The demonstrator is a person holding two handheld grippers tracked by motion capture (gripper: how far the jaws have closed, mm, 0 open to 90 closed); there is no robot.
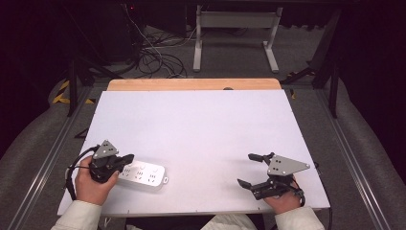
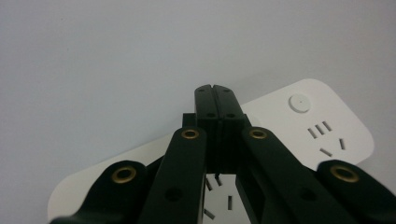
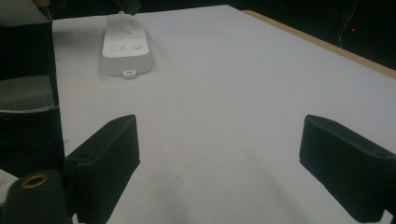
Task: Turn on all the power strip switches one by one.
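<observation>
A white bench (image 1: 201,124) with a wooden strip (image 1: 194,85) along its far edge. Beyond it, on grey floor (image 1: 230,60), stand a white metal frame (image 1: 235,33) and a tangle of cables (image 1: 155,57).

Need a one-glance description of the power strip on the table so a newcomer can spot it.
Start at the white table and go to its near-left corner. The power strip lies flat there, a white rounded bar with socket slots and a round button, under the shut left gripper. It is the one loose item on the tabletop.

No readable text, labels or numbers anywhere
</observation>
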